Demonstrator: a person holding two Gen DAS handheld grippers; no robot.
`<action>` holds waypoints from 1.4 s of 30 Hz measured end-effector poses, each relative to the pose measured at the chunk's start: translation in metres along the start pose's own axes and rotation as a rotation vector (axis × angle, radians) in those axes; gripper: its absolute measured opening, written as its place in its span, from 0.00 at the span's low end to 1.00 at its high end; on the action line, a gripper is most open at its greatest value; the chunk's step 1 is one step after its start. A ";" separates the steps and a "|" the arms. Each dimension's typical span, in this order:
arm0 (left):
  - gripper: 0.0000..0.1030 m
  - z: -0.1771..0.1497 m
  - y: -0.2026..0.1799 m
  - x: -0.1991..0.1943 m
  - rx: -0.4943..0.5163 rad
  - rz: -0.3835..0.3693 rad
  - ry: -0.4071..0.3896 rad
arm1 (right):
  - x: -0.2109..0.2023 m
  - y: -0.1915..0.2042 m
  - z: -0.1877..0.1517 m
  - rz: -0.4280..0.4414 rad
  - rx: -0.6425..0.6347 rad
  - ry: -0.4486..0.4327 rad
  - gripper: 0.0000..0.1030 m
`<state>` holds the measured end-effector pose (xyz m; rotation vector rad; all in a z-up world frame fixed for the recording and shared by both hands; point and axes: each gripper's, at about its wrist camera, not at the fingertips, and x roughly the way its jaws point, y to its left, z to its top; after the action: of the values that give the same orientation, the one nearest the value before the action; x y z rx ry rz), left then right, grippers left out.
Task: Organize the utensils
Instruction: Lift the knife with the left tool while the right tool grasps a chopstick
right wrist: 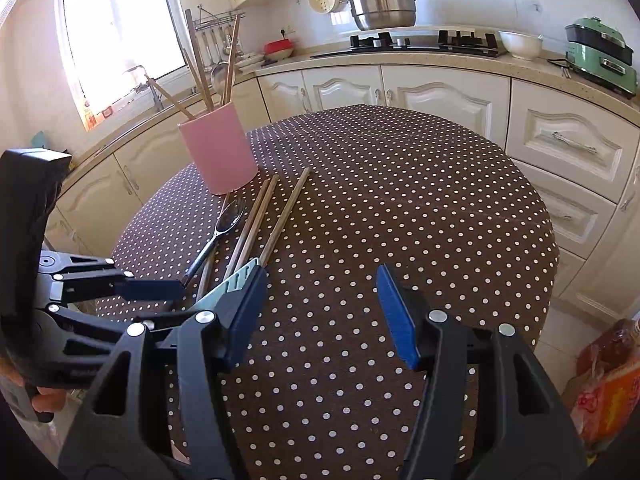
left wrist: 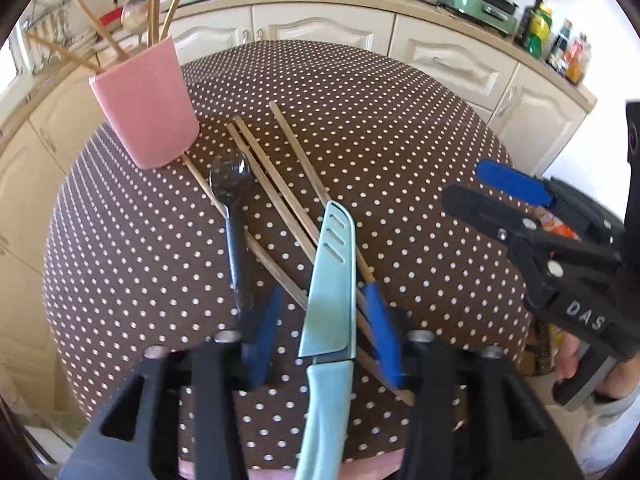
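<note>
A light blue sheathed knife (left wrist: 330,292) lies on the dotted tablecloth between the open fingers of my left gripper (left wrist: 326,320), which straddles it without closing. Several wooden chopsticks (left wrist: 276,192) and a dark metal spoon (left wrist: 232,200) lie beside it. A pink holder cup (left wrist: 146,108) with chopsticks and a spoon in it stands at the far left. My right gripper (right wrist: 322,312) is open and empty above the cloth, right of the left gripper (right wrist: 160,292). The right wrist view also shows the cup (right wrist: 218,146), spoon (right wrist: 228,220), chopsticks (right wrist: 256,220) and knife tip (right wrist: 236,280).
The round table (right wrist: 400,200) has a brown white-dotted cloth. White kitchen cabinets (right wrist: 440,96) curve behind it, with a gas hob (right wrist: 420,42), steel pot (right wrist: 380,0), white bowl (right wrist: 520,44) and green appliance (right wrist: 600,56). A bag (right wrist: 608,380) sits on the floor at right.
</note>
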<state>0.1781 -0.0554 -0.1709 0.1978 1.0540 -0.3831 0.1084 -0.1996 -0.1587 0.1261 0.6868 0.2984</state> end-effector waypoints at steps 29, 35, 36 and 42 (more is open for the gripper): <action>0.25 0.027 0.075 -0.024 -0.309 0.038 -0.180 | 0.094 0.030 0.057 0.031 -0.036 0.283 0.48; 0.25 0.034 0.098 -0.022 -0.356 0.045 -0.203 | 0.126 0.046 0.064 -0.011 -0.105 0.386 0.31; 0.25 0.033 0.101 -0.023 -0.358 0.047 -0.209 | 0.128 0.047 0.066 -0.030 -0.125 0.385 0.22; 0.25 0.034 0.109 -0.031 -0.363 0.016 -0.262 | 0.131 0.038 0.072 -0.005 -0.116 0.390 0.06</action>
<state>0.2361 0.0395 -0.1301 -0.1653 0.8448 -0.1906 0.2420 -0.1235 -0.1746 -0.0468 1.0537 0.3611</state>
